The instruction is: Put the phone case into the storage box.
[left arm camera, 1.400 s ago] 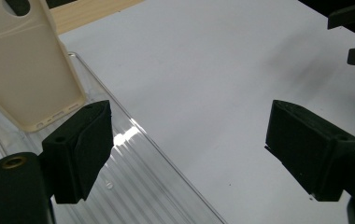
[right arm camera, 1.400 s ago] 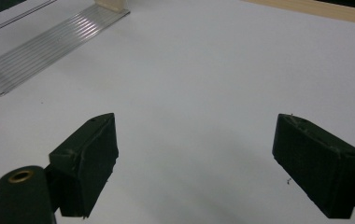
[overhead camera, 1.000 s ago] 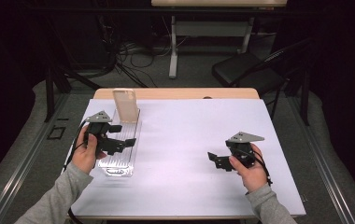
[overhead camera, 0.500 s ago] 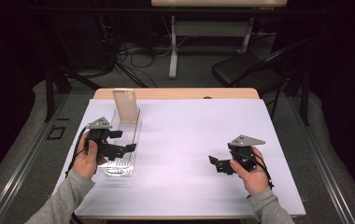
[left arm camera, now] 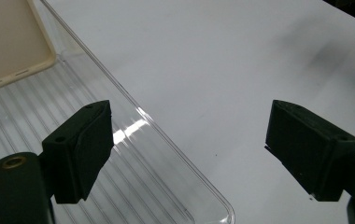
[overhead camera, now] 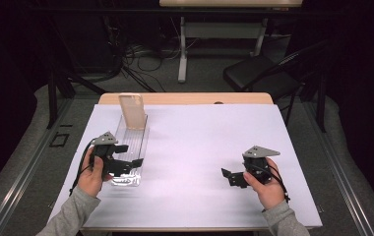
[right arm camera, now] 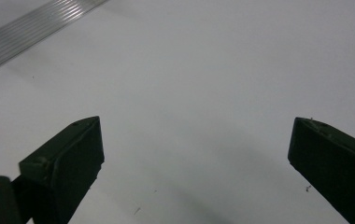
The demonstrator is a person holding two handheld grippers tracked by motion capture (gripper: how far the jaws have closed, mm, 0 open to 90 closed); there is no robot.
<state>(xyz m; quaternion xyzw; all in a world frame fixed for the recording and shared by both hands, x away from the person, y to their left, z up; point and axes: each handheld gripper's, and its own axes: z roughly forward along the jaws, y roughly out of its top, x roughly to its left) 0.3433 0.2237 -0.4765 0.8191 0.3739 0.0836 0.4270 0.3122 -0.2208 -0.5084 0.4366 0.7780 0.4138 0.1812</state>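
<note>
Your left gripper [overhead camera: 128, 164] hovers released over the near end of the clear tray [overhead camera: 135, 135], straddling its right rim; a beige phone case [overhead camera: 132, 111] leans at its far end. Your right gripper [overhead camera: 230, 176] has just been opening, nothing between its jaws, above bare white bench [overhead camera: 200, 142].

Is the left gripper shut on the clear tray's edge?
No: in the left gripper view the left gripper has its jaws wide apart, one over the clear tray, the tray's edge between them untouched.
</note>
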